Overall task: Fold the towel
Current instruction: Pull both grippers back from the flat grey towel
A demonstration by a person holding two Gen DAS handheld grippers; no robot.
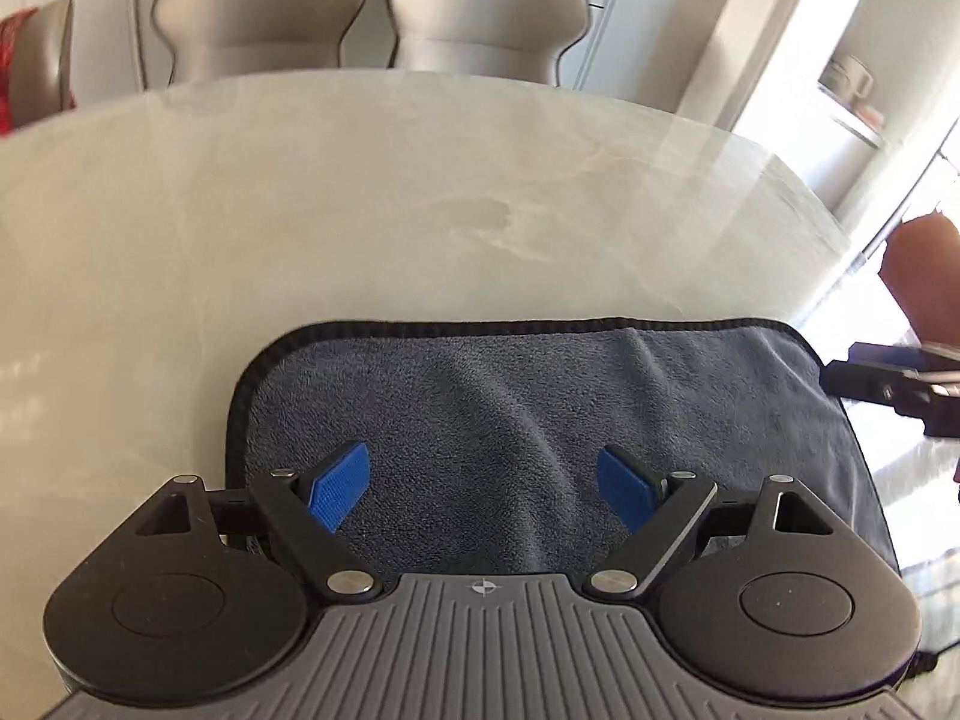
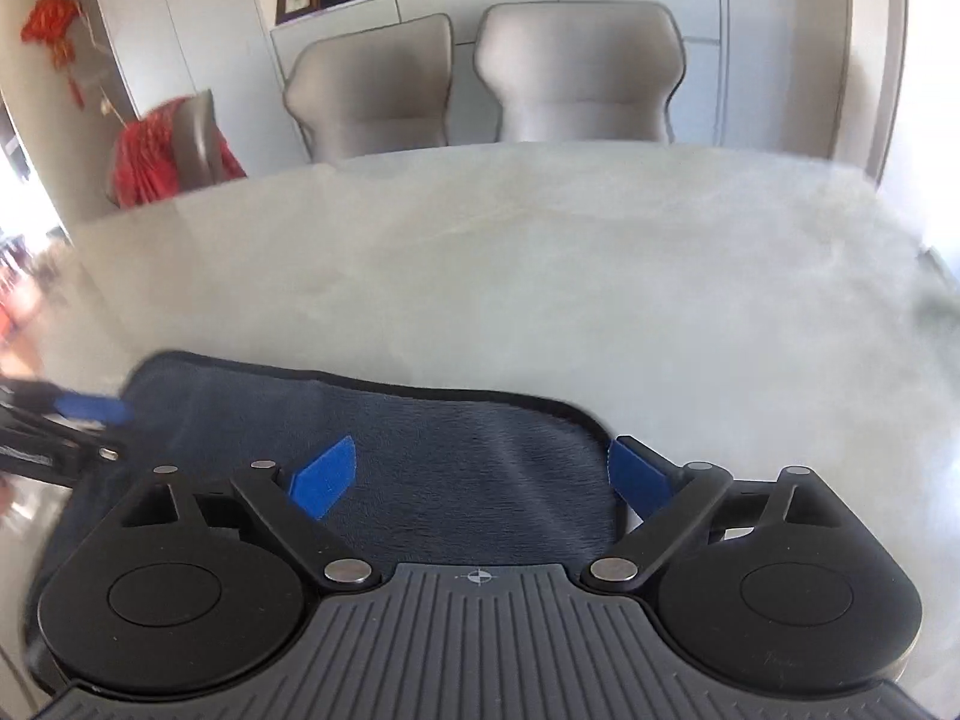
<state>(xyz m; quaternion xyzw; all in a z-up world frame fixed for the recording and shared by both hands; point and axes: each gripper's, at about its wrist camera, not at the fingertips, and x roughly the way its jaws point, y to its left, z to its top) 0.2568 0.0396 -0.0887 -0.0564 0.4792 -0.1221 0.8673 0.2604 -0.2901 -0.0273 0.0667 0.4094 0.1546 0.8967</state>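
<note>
Left wrist: towel (image 1: 540,420) lengthwise left-right.

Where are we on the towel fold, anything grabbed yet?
Done: the towel lies spread on the table, one ripple across it; whether it has been folded already, I cannot tell. In hand: nothing. The left gripper and right gripper are both open above the near part of the cloth. Left: grip the edge or corners and fold.
</note>
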